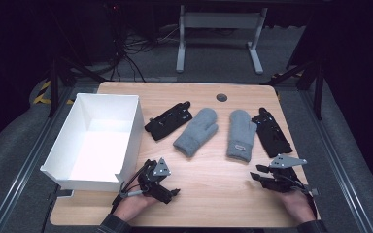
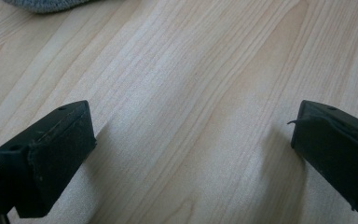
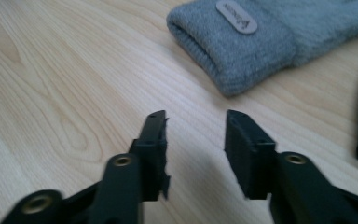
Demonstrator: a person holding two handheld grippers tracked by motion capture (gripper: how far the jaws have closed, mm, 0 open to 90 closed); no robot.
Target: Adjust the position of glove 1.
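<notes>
Grey mitten (image 3: 261,42) near right hand-held gripper (image 3: 196,128), open, empty

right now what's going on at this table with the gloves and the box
A person holds a gripper in each hand, low over the near edge of the wooden table. The left gripper is wide open over bare wood; the right gripper is open too, pointing toward the cuff of the right grey mitten. Neither holds anything. Two grey mittens and two black gloves lie in a row, untouched, beside an empty white box.
</notes>
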